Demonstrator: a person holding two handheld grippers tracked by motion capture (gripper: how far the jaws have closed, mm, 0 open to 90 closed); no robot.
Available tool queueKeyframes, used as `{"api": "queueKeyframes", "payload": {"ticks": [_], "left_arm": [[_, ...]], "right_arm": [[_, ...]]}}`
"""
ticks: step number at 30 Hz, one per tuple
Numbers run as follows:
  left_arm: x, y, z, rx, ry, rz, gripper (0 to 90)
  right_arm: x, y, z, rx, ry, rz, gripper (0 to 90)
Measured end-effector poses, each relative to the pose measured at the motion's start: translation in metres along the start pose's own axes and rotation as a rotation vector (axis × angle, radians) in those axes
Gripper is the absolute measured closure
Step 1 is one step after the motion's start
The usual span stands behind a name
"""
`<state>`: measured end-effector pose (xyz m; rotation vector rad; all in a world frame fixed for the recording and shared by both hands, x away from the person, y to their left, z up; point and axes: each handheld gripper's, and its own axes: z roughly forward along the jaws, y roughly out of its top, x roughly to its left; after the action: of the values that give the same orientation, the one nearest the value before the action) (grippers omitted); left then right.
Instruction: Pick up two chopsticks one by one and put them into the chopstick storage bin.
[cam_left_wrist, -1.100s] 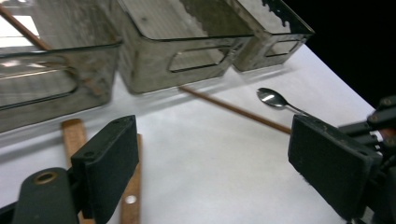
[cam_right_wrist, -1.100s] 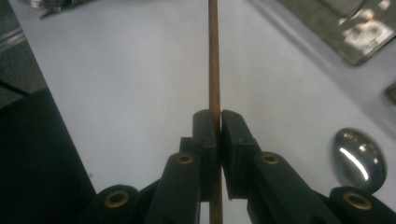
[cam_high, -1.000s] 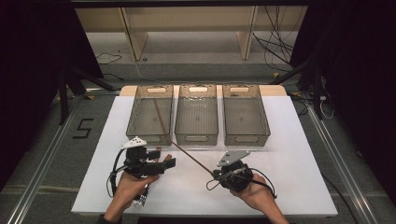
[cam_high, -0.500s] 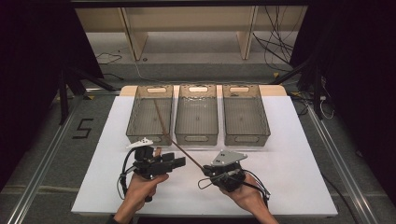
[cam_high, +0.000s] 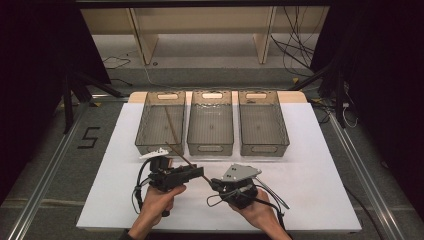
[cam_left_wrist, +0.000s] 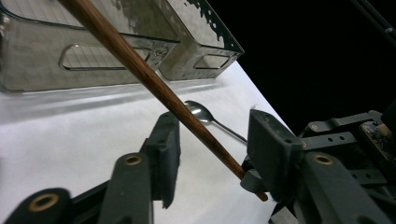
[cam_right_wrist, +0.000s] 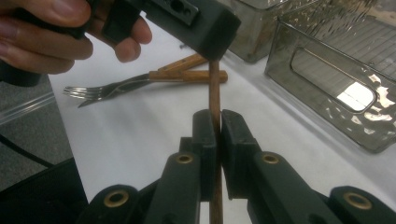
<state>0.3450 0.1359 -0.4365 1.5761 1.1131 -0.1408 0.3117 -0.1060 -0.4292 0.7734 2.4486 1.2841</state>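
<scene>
A brown wooden chopstick (cam_high: 182, 157) slants over the white table in front of the left bin. My right gripper (cam_high: 215, 184) is shut on its near end; in the right gripper view the pads (cam_right_wrist: 205, 135) of the right gripper (cam_right_wrist: 218, 123) clamp the chopstick (cam_right_wrist: 214, 88). My left gripper (cam_high: 197, 172) reaches across from the left. In its own view the chopstick (cam_left_wrist: 140, 70) runs through the left gripper (cam_left_wrist: 212, 135). Its jaws have just been closing, with a gap still showing beside the stick.
Three clear grey bins stand in a row at the back: left (cam_high: 145, 125), middle (cam_high: 210, 148), right (cam_high: 263, 149). A second stick (cam_high: 170, 125) lies in the left bin. Wooden-handled forks (cam_right_wrist: 107, 88) lie near my left hand; a spoon (cam_left_wrist: 201, 112) lies by the right gripper.
The left gripper's jaws have narrowed around the chopstick, and it has edged right toward the right gripper. The right gripper keeps its grip and stays nearly still.
</scene>
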Motion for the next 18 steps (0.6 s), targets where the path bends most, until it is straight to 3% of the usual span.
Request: {"api": "queueKeyframes", "payload": {"ticks": [8,14,18], "left_arm": [[0.0016,-0.0002,-0.0006,-0.009,-0.025,-0.024,70.4],[0.0057,0.0015,-0.0033,-0.024,-0.125,-0.099,80.9],[0.0041,0.0028,-0.0045,-0.022,-0.149,-0.103,84.3]], "right_arm": [[0.0014,-0.0002,-0.0006,-0.022,0.003,0.005,85.3],[0.0018,-0.0002,-0.0024,-0.047,0.010,0.007,85.2],[0.0023,-0.0008,-0.0022,-0.055,0.014,0.007,84.8]]}}
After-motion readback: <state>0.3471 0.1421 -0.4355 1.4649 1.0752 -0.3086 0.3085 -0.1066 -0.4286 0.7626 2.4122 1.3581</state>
